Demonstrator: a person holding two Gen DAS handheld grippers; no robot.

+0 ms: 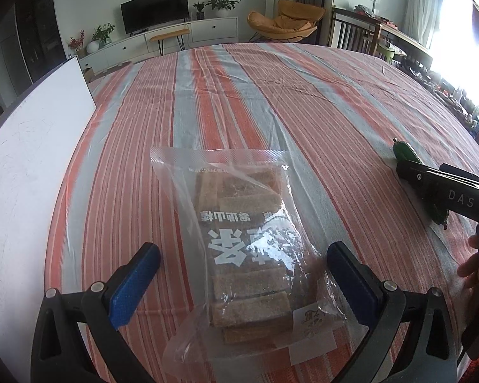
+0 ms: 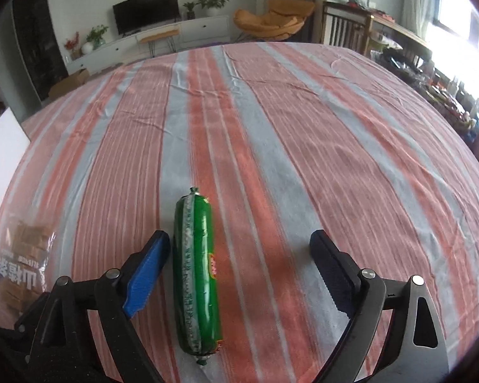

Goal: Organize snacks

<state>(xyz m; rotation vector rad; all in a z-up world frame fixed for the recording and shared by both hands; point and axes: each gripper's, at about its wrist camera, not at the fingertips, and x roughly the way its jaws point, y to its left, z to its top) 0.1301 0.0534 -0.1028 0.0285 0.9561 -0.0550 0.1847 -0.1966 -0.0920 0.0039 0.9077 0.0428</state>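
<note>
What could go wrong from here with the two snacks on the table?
1. The green sausage is round and lies free between the open right gripper fingers, close to the left finger; a nudge may roll it.
2. The clear bag is loose, slippery plastic; the open left gripper may pinch only film, so the bars inside could sag or slip.

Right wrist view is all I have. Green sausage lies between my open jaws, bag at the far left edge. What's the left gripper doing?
Observer: The left gripper is open, its fingers either side of the clear bag.
Operator: Is the bag flat?
Observer: Yes, flat on the striped cloth, brown bars inside, sealed end pointing away.
Operator: Anything left of it?
Observer: A white board lies along the cloth's left side.
</note>
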